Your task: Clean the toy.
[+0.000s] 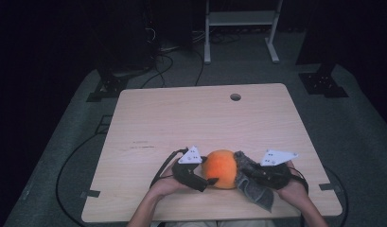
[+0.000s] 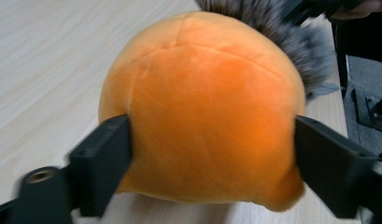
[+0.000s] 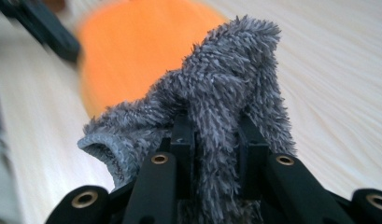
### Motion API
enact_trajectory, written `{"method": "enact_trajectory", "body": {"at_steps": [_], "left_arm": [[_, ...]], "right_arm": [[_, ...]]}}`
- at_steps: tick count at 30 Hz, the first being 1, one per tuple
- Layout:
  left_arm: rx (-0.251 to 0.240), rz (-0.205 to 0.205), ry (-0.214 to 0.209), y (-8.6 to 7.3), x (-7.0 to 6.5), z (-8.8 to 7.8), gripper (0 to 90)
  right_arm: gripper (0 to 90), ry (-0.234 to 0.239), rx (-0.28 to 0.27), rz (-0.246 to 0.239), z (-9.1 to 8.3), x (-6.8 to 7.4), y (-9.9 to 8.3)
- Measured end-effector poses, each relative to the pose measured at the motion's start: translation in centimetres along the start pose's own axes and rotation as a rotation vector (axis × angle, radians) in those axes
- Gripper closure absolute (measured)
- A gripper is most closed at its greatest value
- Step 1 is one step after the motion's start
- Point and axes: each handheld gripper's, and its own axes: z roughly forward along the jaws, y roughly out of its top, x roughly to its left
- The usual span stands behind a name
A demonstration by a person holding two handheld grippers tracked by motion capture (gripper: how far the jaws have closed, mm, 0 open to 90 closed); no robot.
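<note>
Left gripper: fingers spread wide on either flank of the orange plush ball, touching or just grazing its sides; whether pressing cannot be told. Right gripper: fingers pinched tight on a fold of the grey fuzzy cloth, tuft standing up between them.

Outward from there: ball resting on the worktop near its front edge, squarely between both hands, left gripper at its left side, right gripper at its right. Cloth draped against the ball's right side and trailing toward the front edge. Ball round, no long axis to speak of. Likely next: wiping or covering the ball with the cloth, right hand nearer the job. No containers on the worktop.
</note>
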Motion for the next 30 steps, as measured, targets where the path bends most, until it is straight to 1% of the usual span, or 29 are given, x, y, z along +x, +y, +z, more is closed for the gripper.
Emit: {"method": "enact_trajectory", "body": {"at_steps": [1,2,3,4,5,6,7,8,9,10,11,12,13,14,15,16,17,18,19,20,21,23,24,25,26,27,28,29,30], "left_arm": [[-0.011,0.012,0.008,0.1,-0.1,-0.2,21.8],[-0.02,0.028,0.015,0.2,-0.1,-0.4,24.5],[-0.032,0.048,0.023,0.3,-0.3,-0.4,27.7],[-0.036,0.077,0.025,0.5,-0.6,-0.4,27.7],[-0.037,0.107,0.02,0.7,-1.0,-0.4,28.4],[-0.035,0.142,0.021,0.9,-1.4,-0.3,28.7],[-0.028,0.179,0.025,1.1,-1.8,-0.2,27.9],[-0.028,0.203,0.029,1.2,-2.2,-0.1,27.9],[-0.028,0.208,0.029,1.3,-2.4,-0.1,23.2],[-0.026,0.196,0.029,1.4,-2.3,-0.1,23.2],[-0.026,0.161,0.027,1.3,-2.1,-0.1,19.3],[-0.025,0.12,0.031,1.3,-1.7,0.0,15.4],[-0.014,0.064,0.032,1.2,-1.2,0.1,10.0],[-0.008,0.004,0.02,1.0,-0.8,0.3,7.0],[-0.006,-0.055,-0.005,0.7,-0.4,0.6,6.7],[0.004,-0.103,-0.018,0.5,-0.1,0.8,6.8],[0.01,-0.15,-0.015,0.2,0.2,0.9,7.7],[0.01,-0.15,-0.015,0.2,0.2,0.9,10.2],[-0.003,-0.151,-0.02,0.2,0.3,0.8,14.0],[-0.015,-0.133,-0.015,0.2,0.2,0.7,14.0],[-0.026,-0.109,-0.012,0.2,0.1,0.5,22.2],[-0.037,-0.063,0.007,0.4,-0.3,0.4,24.2],[-0.04,-0.026,0.02,0.5,-0.5,0.3,27.6],[-0.044,0.016,0.023,0.7,-0.9,0.3,28.1],[-0.042,0.062,0.023,0.9,-1.3,0.3,28.1],[-0.035,0.126,0.027,1.2,-2.0,0.4,28.2],[-0.035,0.156,0.028,1.3,-2.4,0.5,28.0],[-0.033,0.191,0.032,1.5,-2.8,0.5,27.2],[-0.028,0.208,0.037,1.6,-3.1,0.5,25.6]], "right_arm": [[72.1,-0.022,0.024,-0.003,-0.2,-0.2,-0.2],[72.2,-0.041,0.037,0.004,-0.4,-0.3,-0.3],[72.3,-0.034,-0.007,0.01,-1.2,-0.2,0.2],[72.3,-0.034,-0.007,0.01,-1.2,-0.2,0.2],[72.2,-0.019,-0.043,0.009,-1.6,0.2,0.8],[72.2,0.0,-0.076,-0.001,-1.9,0.7,1.5],[72.0,0.033,-0.115,-0.032,-2.1,1.7,2.9],[72.0,0.033,-0.115,-0.032,-2.1,1.7,2.9],[71.8,0.028,-0.089,-0.079,-1.4,2.5,3.5],[71.8,0.028,-0.089,-0.079,-1.4,2.5,3.5],[71.9,0.012,-0.062,-0.097,-1.0,2.6,3.3],[72.0,0.015,-0.049,-0.097,-0.6,2.5,3.0],[72.1,0.033,-0.051,-0.079,-0.4,2.3,2.6],[72.1,0.05,-0.058,-0.056,-0.4,2.0,2.2],[72.1,0.054,-0.059,-0.045,-0.4,1.7,1.9],[72.1,0.053,-0.056,-0.043,-0.5,1.6,1.7],[72.1,0.039,-0.037,-0.046,-0.6,1.3,1.4],[72.1,0.032,-0.028,-0.049,-0.5,1.1,1.2],[72.1,0.038,-0.028,-0.032,-0.5,0.8,1.0],[72.1,0.038,-0.028,-0.032,-0.5,0.8,1.0],[72.0,0.038,-0.021,-0.009,-0.8,0.2,0.8],[72.1,0.028,-0.018,-0.001,-1.1,0.0,0.9],[72.2,0.034,-0.053,0.008,-1.9,0.3,1.5],[72.2,0.044,-0.076,-0.004,-2.2,0.7,2.0],[72.2,0.044,-0.076,-0.004,-2.2,0.7,2.0],[72.1,0.056,-0.099,-0.019,-2.4,1.2,2.6],[72.1,0.065,-0.11,-0.042,-2.5,1.9,3.3],[72.0,0.067,-0.112,-0.061,-2.4,2.2,3.6],[71.7,0.067,-0.1,-0.08,-2.2,2.7,3.9]]}}
